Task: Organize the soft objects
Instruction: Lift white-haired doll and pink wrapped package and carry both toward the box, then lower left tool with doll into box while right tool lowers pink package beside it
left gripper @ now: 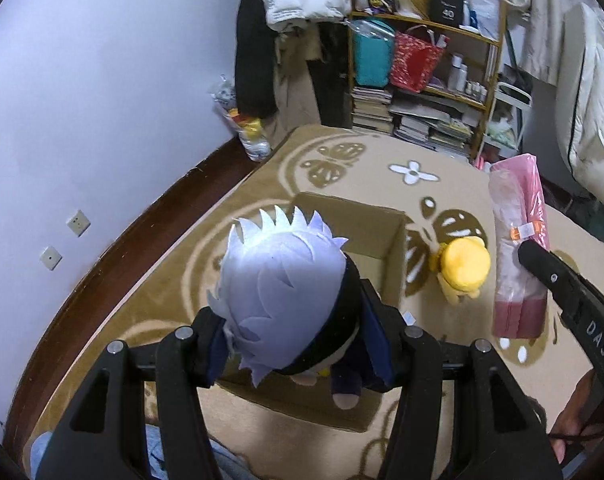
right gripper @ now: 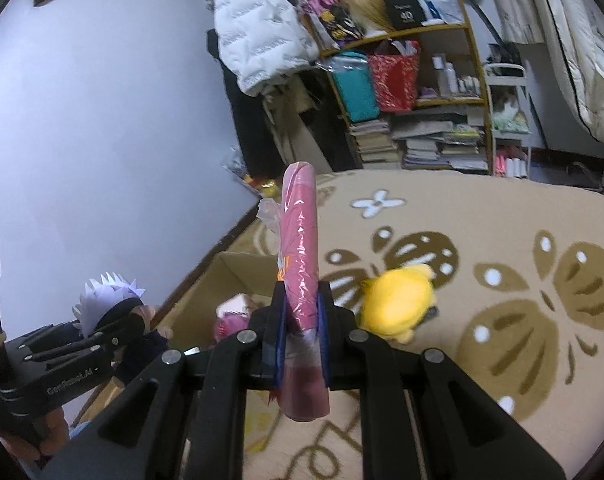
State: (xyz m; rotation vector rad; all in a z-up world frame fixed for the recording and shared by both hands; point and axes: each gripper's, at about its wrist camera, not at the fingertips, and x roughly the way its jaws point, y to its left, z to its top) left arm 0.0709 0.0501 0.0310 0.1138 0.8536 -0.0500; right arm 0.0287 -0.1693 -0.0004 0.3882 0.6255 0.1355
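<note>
Above the open cardboard box point(left gripper: 394, 256), the left gripper point(left gripper: 298, 344) clamps a white-haired plush doll point(left gripper: 278, 280); the right gripper point(right gripper: 300, 320) pinches a pink plastic-wrapped package point(right gripper: 300, 248).

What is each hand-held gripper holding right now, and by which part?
Left hand-held gripper: white-haired plush doll, clamped around its body. Right hand-held gripper: pink plastic-wrapped pack, pinched near its lower end.

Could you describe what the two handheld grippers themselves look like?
Both are matte black with angular linkage arms, triangular cutouts and silver pivot pins. The left gripper and right gripper have blue finger pads. White lettering marks their bodies: "GenRobot.AI" and "DAS".
</note>
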